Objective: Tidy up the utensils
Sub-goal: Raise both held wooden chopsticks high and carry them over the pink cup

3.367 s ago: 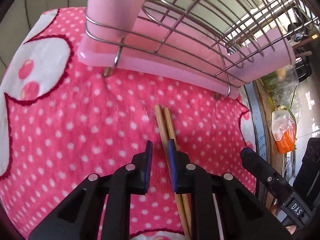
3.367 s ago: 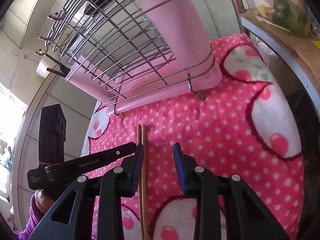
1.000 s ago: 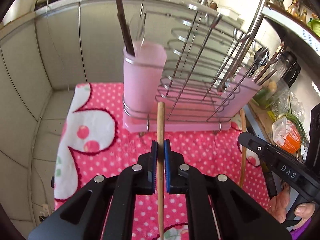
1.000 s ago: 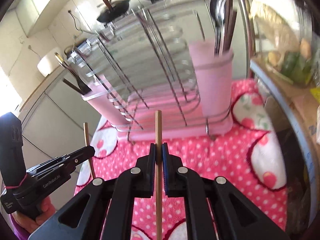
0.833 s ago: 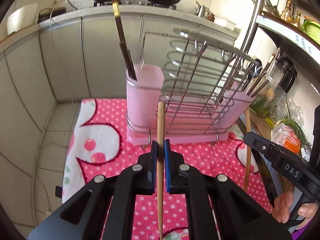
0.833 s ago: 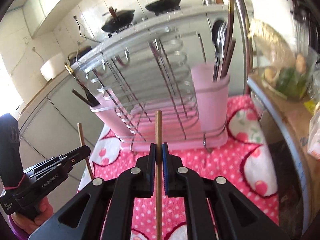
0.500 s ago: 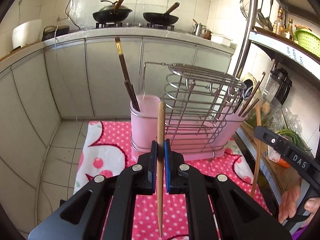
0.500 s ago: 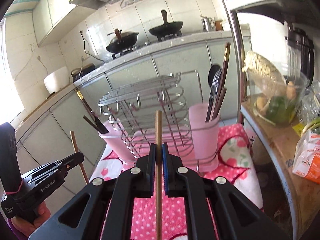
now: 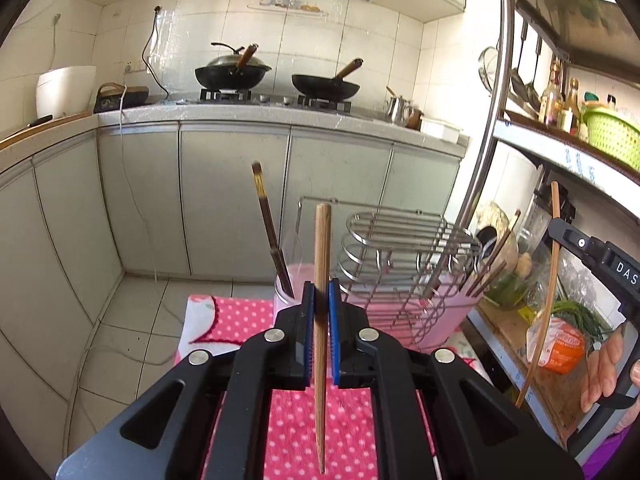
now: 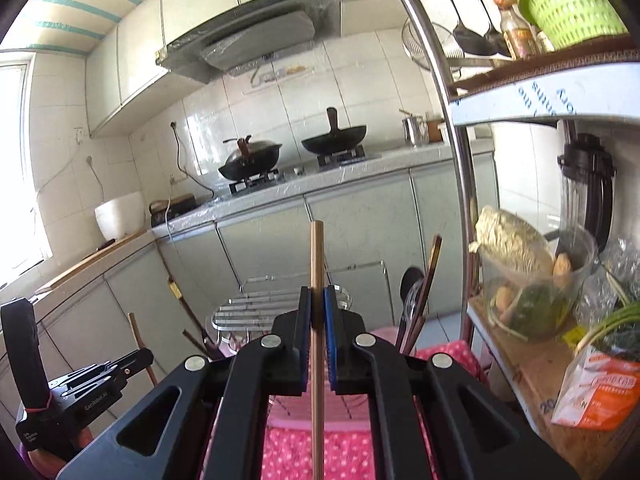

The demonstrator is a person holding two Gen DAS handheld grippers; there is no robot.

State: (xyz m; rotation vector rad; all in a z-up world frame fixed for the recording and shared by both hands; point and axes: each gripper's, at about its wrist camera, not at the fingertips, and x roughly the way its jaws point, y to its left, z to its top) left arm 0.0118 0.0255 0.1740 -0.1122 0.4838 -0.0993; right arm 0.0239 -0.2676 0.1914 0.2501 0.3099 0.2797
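My left gripper (image 9: 320, 298) is shut on a wooden chopstick (image 9: 322, 248) that stands upright, thick end up. It hangs above the pink dotted cloth (image 9: 240, 314), in front of the wire dish rack (image 9: 400, 240). The rack's left pink cup (image 9: 299, 274) holds dark utensils. In the left wrist view, my right gripper (image 9: 555, 232) holds a second chopstick (image 9: 548, 292) at the right. My right gripper (image 10: 317, 300) is shut on that upright chopstick (image 10: 317, 256), above the rack (image 10: 256, 308). The left gripper (image 10: 146, 356) shows at lower left with its chopstick (image 10: 136, 334).
A steel shelf pole (image 9: 490, 184) rises just right of the rack. The shelf (image 10: 516, 352) beside it carries a glass jar, greens and an orange packet (image 10: 600, 396). Grey cabinets and a counter with two woks (image 9: 232, 70) stand behind. Tiled floor lies left of the cloth.
Both grippers closed on the chopsticks that lay on the cloth and lifted them. Over the last second both rose and tipped upward, so the rack sits lower in both views.
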